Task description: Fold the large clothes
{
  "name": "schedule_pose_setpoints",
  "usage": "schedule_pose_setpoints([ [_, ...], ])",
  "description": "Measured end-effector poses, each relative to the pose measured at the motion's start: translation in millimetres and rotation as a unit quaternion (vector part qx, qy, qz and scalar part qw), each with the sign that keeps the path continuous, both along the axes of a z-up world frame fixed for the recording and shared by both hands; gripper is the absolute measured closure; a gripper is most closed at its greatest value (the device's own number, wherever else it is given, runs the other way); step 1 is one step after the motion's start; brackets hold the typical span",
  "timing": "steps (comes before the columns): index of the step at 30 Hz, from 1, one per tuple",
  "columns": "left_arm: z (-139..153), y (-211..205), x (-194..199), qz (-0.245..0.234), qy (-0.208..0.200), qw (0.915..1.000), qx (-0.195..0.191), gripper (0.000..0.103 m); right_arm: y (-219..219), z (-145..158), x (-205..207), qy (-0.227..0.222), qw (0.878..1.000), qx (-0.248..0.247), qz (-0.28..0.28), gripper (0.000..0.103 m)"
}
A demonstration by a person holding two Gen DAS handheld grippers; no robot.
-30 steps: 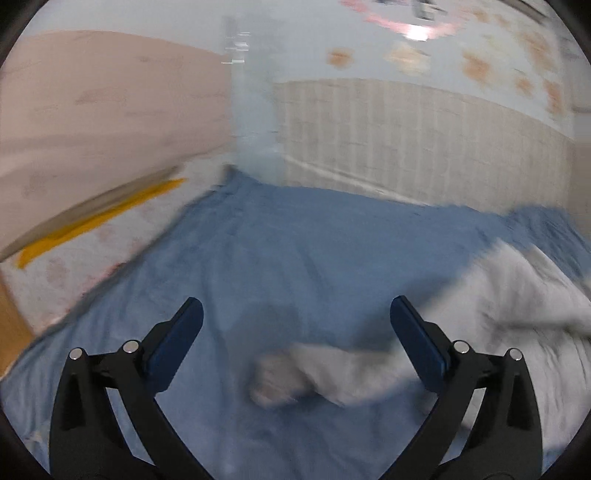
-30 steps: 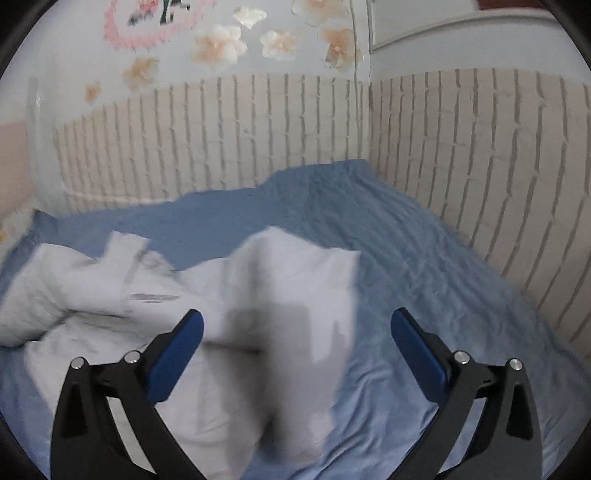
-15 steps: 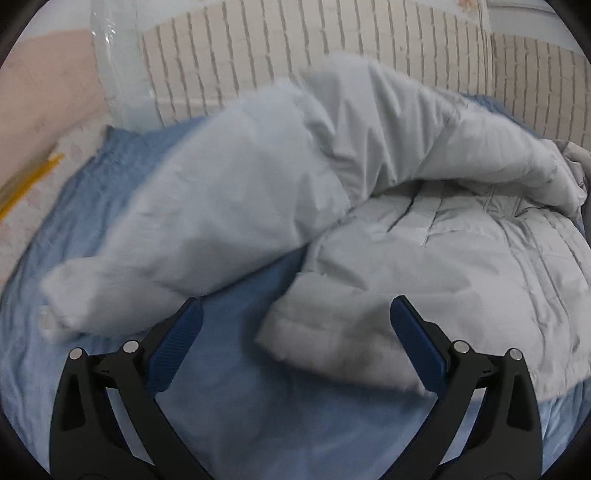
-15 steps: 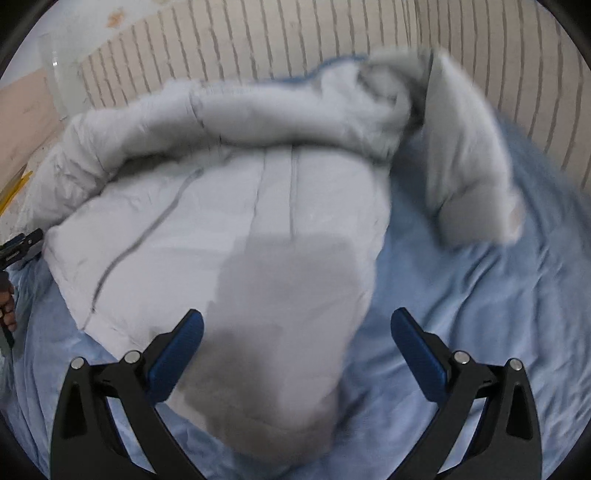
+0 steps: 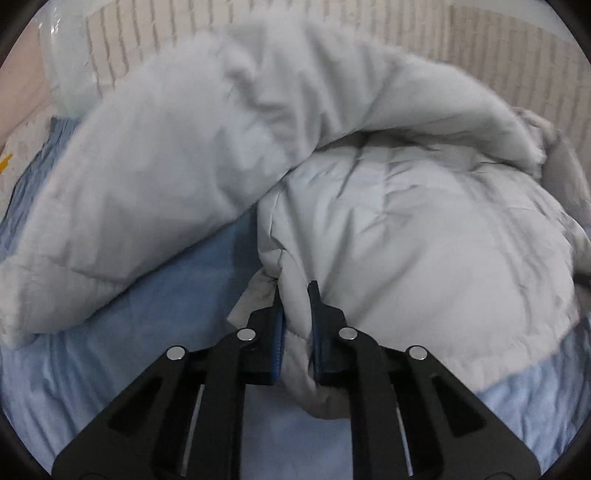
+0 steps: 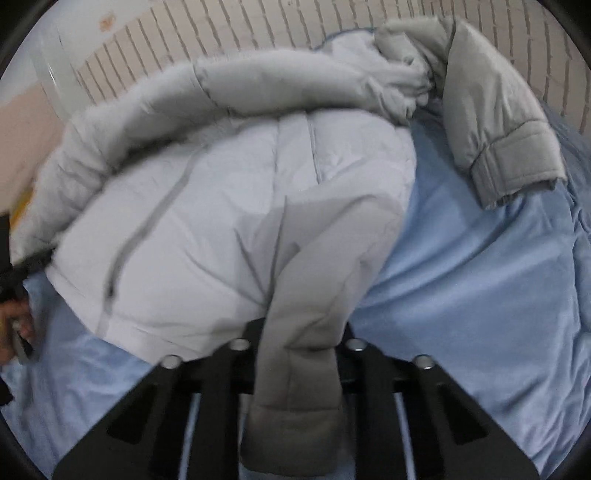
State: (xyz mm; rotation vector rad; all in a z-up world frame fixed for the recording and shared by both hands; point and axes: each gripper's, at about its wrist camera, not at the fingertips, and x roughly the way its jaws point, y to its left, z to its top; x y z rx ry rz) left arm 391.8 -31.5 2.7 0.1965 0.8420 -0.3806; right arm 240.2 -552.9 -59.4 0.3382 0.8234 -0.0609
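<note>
A pale grey padded jacket (image 5: 406, 229) lies rumpled on a blue bed sheet (image 5: 155, 302). My left gripper (image 5: 295, 295) is shut on the jacket's bottom hem at its left corner. One sleeve (image 5: 147, 177) stretches out to the left. In the right wrist view the jacket (image 6: 221, 206) fills the middle, and my right gripper (image 6: 299, 332) is shut on the hem at the right corner, the cloth covering its fingertips. The other sleeve (image 6: 495, 125) lies on the sheet (image 6: 480, 277) at the upper right.
A beige brick-pattern wall (image 6: 258, 33) rises behind the bed and to the right. A pale plastic-wrapped post (image 5: 66, 66) stands at the bed's far left corner. The hand holding the left gripper (image 6: 14, 317) shows at the left edge of the right wrist view.
Both grippers were open above the jacket half a second ago. Both have moved down to the hem and shut on it, one at each corner.
</note>
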Motion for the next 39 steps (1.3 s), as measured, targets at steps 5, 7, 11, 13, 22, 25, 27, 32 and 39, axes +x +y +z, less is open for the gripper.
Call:
schedule_pose_setpoints([
  [5,67,28,-79,-0.001,-0.029,0.9983,-0.05,0.094,14,64,-39,-0.05,0.998,-0.033,0.032,0.096],
  [7,88,46,-116,0.006,-0.036,0.9973,-0.065,0.094,24,92,-64,-0.072,0.995,-0.043,0.047,0.096],
  [11,121,95,-217,0.017,-0.052,0.9952,-0.081,0.094,43,121,-114,-0.086,0.992,-0.05,0.078,0.096],
  [13,126,114,-253,0.025,-0.048,0.9946,-0.088,0.094,54,122,-141,-0.083,0.99,-0.053,0.096,0.096],
  [22,81,136,-355,0.09,-0.015,0.9918,-0.089,0.093,77,34,-201,0.033,0.991,-0.083,0.098,0.094],
  [25,70,128,-358,0.132,-0.009,0.9886,-0.072,0.082,67,33,-200,0.028,0.995,-0.076,0.055,0.082],
  [27,79,130,-364,0.156,-0.04,0.9843,-0.072,0.052,61,37,-197,0.022,0.997,-0.066,0.028,0.067],
  [32,89,144,-381,0.247,-0.079,0.9645,-0.048,0.003,72,56,-209,-0.023,0.997,-0.075,0.012,0.015],
  [39,93,162,-401,0.279,-0.094,0.9533,-0.07,0.003,80,97,-259,-0.107,0.992,-0.064,0.008,0.009],
])
